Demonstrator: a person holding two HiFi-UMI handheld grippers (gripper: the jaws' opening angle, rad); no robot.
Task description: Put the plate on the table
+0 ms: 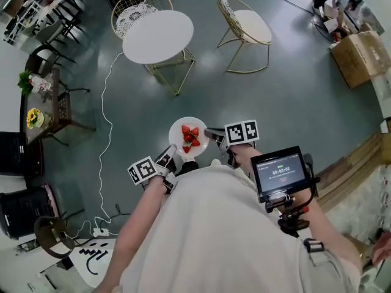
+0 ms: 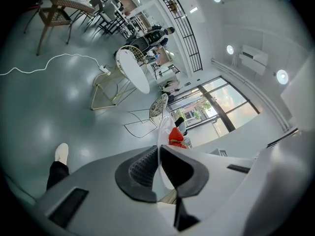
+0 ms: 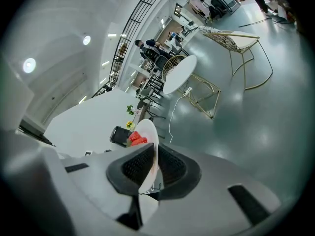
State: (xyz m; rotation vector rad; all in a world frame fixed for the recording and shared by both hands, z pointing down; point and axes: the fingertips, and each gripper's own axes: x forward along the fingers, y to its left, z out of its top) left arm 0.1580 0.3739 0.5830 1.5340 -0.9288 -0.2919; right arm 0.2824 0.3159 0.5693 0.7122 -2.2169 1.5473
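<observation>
Grey-green floor lies open, and the round white tabletop [image 1: 157, 36] stands well ahead of both claws. Your left claw [image 1: 168, 159] and right claw [image 1: 214, 134] each clamp an opposite rim of the round white plate of red strawberries [image 1: 188, 136], which hangs between them in the air. You're at the carrying step, I judge. Next, walk forward and lower the plate level onto the tabletop.

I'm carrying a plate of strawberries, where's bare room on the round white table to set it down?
The round white table looks bare all over, from its near edge to the wire chair behind it. The dark side table with flowers, far left, is crowded.
</observation>
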